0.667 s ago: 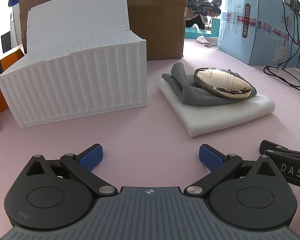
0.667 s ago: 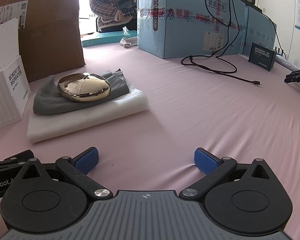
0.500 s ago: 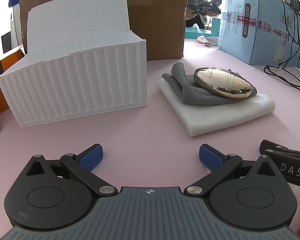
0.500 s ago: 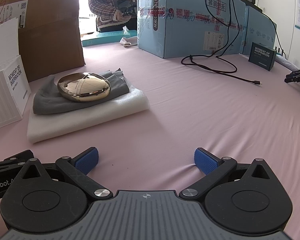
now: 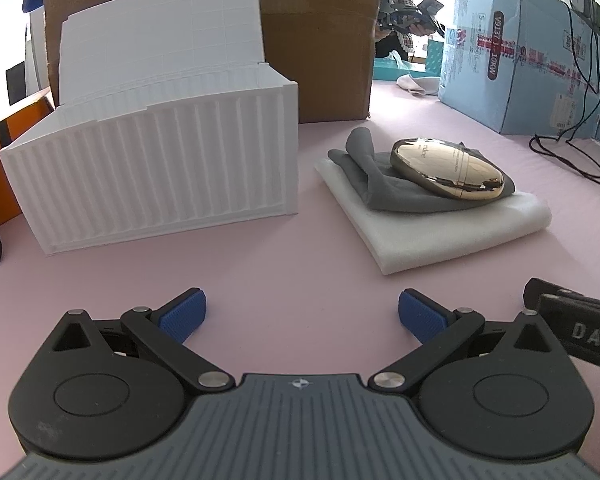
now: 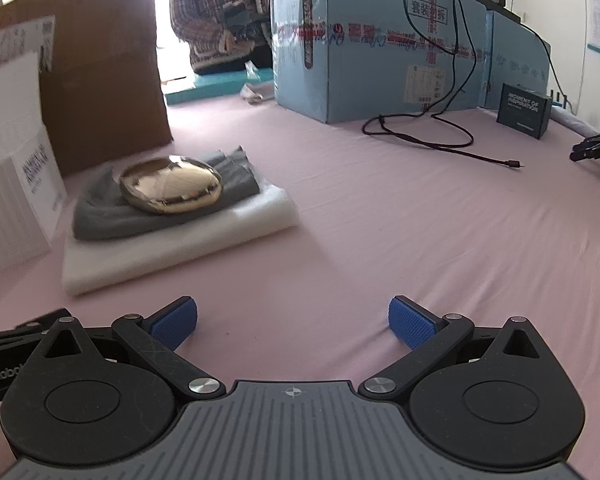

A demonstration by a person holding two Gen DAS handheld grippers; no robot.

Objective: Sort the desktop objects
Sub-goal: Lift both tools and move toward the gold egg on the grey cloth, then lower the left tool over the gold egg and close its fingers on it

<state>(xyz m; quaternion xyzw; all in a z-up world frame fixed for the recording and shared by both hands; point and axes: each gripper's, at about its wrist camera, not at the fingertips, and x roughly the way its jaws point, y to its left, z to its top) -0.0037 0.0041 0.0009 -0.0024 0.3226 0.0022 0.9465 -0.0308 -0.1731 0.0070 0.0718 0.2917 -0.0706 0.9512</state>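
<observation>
Gold case (image 5: 447,168), a shiny oval pebble shape, lies on a crumpled grey cloth (image 5: 384,184), and that cloth sits on a folded white foam sheet (image 5: 440,232) spread on the pink table (image 5: 300,264). Just left of the stack stands a white ribbed box (image 5: 160,176), open at the top, with a brown cardboard box (image 5: 320,40) behind it. A light blue carton (image 5: 508,68) stands further back on the right, with black cables (image 5: 568,152) trailing from it onto the table.

Left gripper (image 5: 300,314) hovers low over bare table in front of the stack, its blue-padded fingers (image 5: 182,314) spread wide with nothing between them. Right gripper (image 6: 294,322) is likewise released and empty, held over the table to the right of the stack; the gold case (image 6: 171,190) shows ahead and to its left. A small dark box (image 6: 526,110) stands near the far right edge, and a person in a plaid jacket (image 6: 216,16) stands beyond the table.
</observation>
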